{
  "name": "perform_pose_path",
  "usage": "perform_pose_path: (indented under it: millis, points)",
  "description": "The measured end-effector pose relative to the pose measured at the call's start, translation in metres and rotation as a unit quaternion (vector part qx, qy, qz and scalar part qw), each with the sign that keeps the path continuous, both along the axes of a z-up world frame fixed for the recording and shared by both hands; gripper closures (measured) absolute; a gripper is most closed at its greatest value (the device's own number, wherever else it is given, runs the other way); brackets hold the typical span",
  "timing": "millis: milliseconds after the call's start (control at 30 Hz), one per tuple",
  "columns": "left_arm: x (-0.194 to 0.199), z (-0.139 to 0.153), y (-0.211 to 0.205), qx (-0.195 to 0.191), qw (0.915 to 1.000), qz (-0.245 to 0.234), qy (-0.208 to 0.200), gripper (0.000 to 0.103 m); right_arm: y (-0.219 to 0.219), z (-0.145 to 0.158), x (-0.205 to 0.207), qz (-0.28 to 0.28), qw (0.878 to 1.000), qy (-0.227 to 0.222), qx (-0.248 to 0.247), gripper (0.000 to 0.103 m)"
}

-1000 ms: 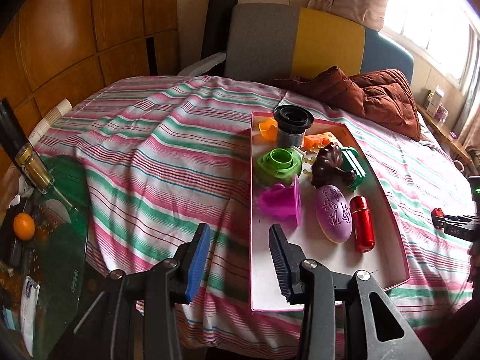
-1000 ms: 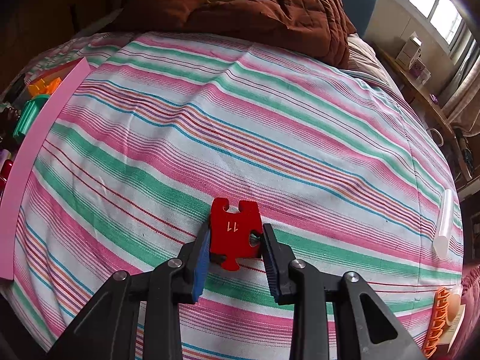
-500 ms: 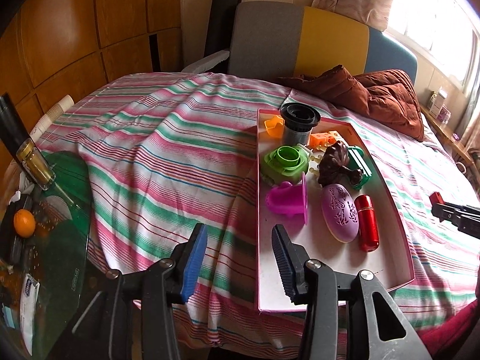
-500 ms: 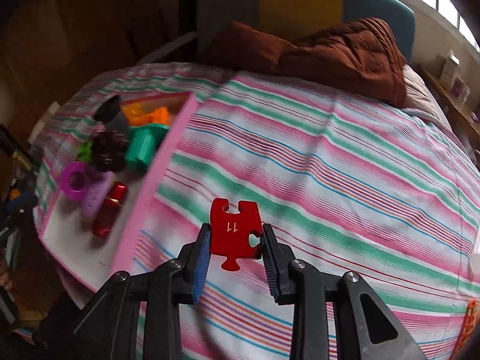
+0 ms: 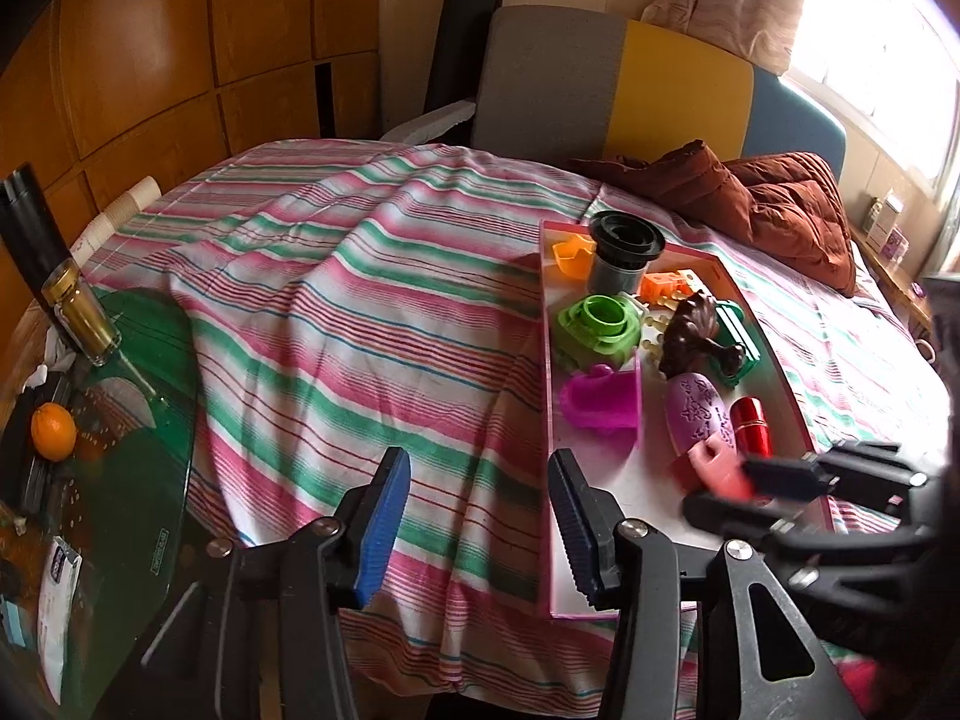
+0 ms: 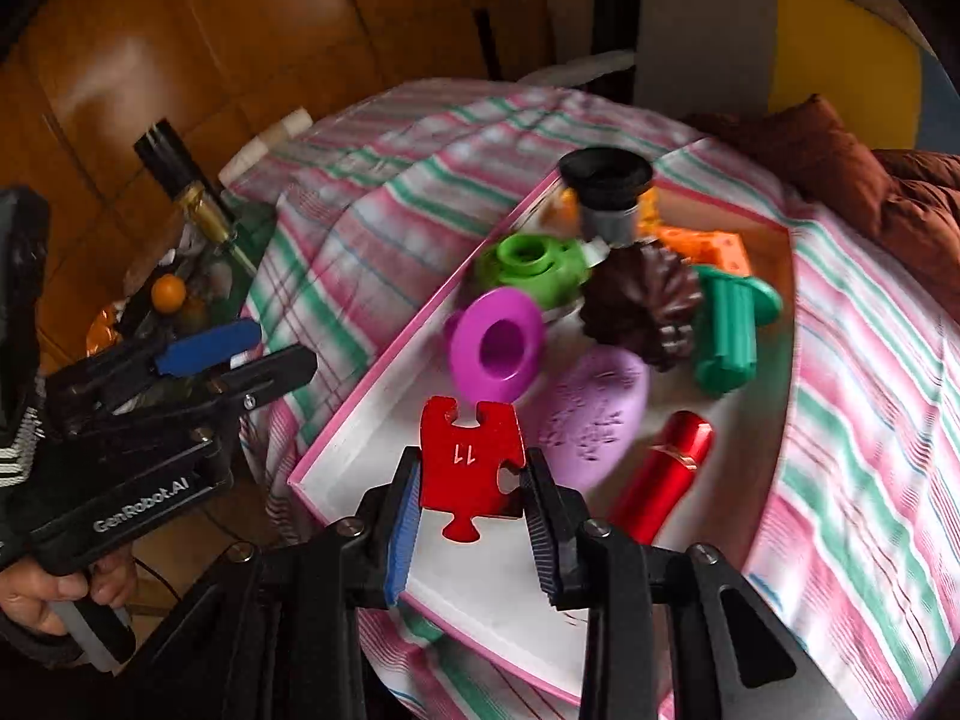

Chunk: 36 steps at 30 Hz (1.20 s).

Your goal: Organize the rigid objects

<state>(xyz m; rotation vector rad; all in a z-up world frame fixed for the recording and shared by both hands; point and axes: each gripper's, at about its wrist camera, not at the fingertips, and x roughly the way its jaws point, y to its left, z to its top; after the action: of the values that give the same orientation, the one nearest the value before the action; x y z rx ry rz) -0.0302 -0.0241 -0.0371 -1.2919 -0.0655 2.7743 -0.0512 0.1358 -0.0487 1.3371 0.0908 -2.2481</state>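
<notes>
Right tool (image 6: 471, 495) is clamped on the red puzzle piece (image 6: 470, 463) marked 11, held above the pink tray's (image 6: 360, 414) near end. Left tool (image 5: 480, 525) is opening, nothing between its pads, over the striped cloth (image 5: 336, 324).

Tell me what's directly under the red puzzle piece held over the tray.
Under the red puzzle piece, clamped in the right hand-held gripper, lies bare white floor of the pink-rimmed tray. The piece hides the patch right behind it; the purple oval sits just beside.
</notes>
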Motion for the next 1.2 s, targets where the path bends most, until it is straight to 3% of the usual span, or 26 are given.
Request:
perform_pose_path:
  millis: [433, 733, 1200]
  points:
    - [-0.001, -0.005, -0.007, 0.000, 0.9999, 0.009, -0.006, 0.047, -0.019, -0.030, -0.015, -0.011, 0.999, -0.030, 0.036, 0.071]
    - [0.001, -0.002, -0.003, -0.003, 1.0000, 0.007, -0.001, 0.043, -0.017, -0.032, -0.011, -0.021, 0.999, -0.028, 0.035, 0.063]
    - [0.012, 0.010, 0.018, -0.024, 0.9993, -0.013, 0.024, 0.031, 0.026, -0.009, 0.025, -0.127, 0.991, 0.032, 0.000, 0.059]
